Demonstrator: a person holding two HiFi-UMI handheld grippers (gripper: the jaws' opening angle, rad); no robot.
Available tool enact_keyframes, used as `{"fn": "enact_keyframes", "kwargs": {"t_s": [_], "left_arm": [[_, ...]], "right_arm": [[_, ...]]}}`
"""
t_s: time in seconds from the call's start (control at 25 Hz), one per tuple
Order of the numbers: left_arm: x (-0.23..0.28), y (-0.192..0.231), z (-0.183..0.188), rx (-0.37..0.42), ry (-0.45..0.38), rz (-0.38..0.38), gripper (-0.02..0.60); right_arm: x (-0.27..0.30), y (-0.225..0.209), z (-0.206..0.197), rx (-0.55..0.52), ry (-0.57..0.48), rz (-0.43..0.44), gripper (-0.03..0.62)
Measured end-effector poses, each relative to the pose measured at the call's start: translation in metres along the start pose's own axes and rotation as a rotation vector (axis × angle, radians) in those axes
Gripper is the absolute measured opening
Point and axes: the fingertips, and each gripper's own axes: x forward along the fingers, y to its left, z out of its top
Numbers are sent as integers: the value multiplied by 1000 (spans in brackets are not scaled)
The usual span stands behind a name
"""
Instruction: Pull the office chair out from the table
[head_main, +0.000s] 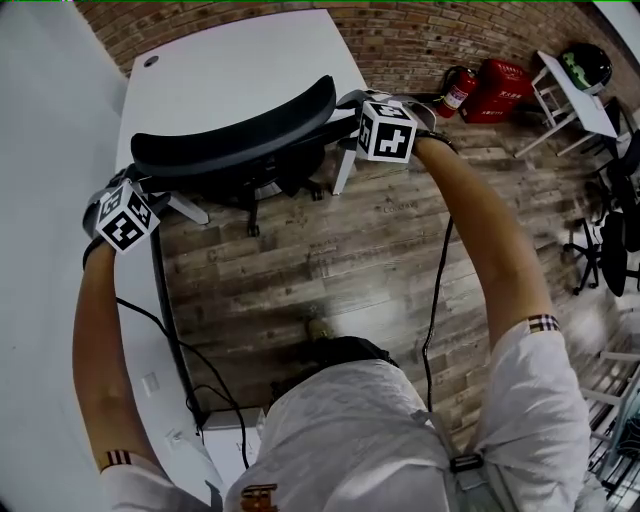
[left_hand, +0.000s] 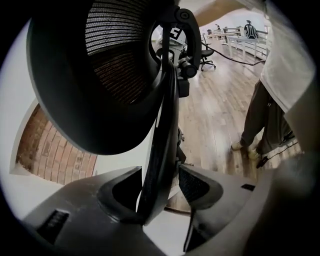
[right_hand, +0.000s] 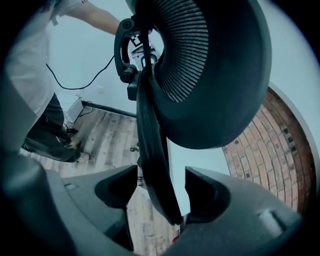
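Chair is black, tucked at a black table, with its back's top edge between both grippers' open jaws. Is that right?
No: the table is white, as the head view shows. The chair is black and tucked at it, its back's top edge between the open jaws of the left gripper and right gripper.

Black office chair (head_main: 235, 140) (mesh-backed) stands against white table (head_main: 240, 70).

No words or numbers are legible; left tool's cube (head_main: 125, 217) and right tool's cube (head_main: 387, 131) show only square markers

White shirt (head_main: 360, 430) with plaid-edged sleeves (head_main: 543, 323) — dark trousers (left_hand: 267, 117), pale shoes (left_hand: 240, 146).
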Motion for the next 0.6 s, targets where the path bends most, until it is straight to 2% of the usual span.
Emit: {"fn": "enact_keyframes", "kwargs": {"t_s": [0.16,0.24,0.32,0.6], "left_arm": [[6,1,-2,26,19,-2,210],[7,2,-4,57,37,6,155],[7,2,-5,78,50,8,140],[5,-8,-8,98,66,5,129]], "right_arm": [[9,1,4,-42,4,26,276],[13,4,5,-83,16,43,217],[15,7,5,-121,26,49,156],[14,20,5,-181,43,23,121]]}}
